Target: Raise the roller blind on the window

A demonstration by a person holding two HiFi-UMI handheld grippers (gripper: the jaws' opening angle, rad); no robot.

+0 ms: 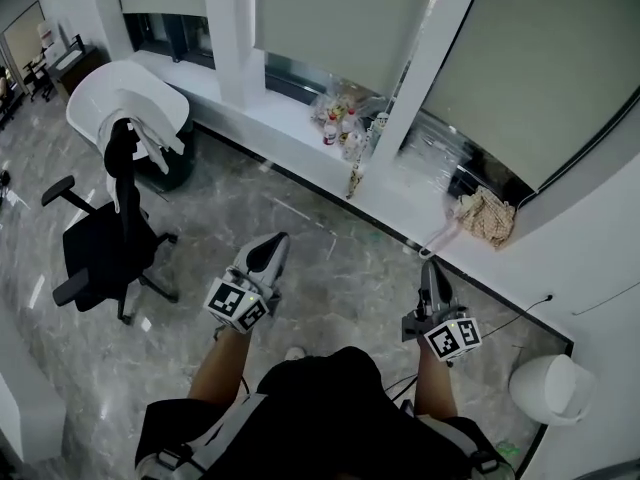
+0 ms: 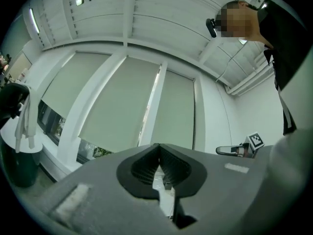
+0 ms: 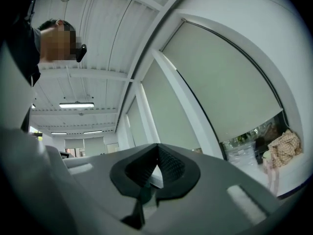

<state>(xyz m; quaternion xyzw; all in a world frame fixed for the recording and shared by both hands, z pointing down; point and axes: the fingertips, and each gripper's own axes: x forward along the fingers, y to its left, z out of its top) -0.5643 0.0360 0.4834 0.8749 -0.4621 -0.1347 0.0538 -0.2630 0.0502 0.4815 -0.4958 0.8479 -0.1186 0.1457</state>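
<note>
Grey roller blinds hang low over the windows: one in the middle (image 1: pixel 340 18), one at the right (image 1: pixel 540 68), each leaving a strip of glass above the white sill (image 1: pixel 290 128). My left gripper (image 1: pixel 272 251) is held over the floor, short of the sill, shut and empty. To its right, my right gripper (image 1: pixel 433 271) is also shut with nothing in it and points toward the sill. In the left gripper view the closed jaws (image 2: pixel 159 148) face the blinds (image 2: pixel 122 106). The right gripper view shows its shut jaws (image 3: pixel 157 148) before the right blind (image 3: pixel 220 87).
Bottles and bags (image 1: pixel 342 123) and a checked cloth bundle (image 1: pixel 487 215) lie on the sill. A black office chair (image 1: pixel 105 243) and a white round table (image 1: pixel 125 93) stand at the left. A white bin (image 1: pixel 552 388) is at the right wall.
</note>
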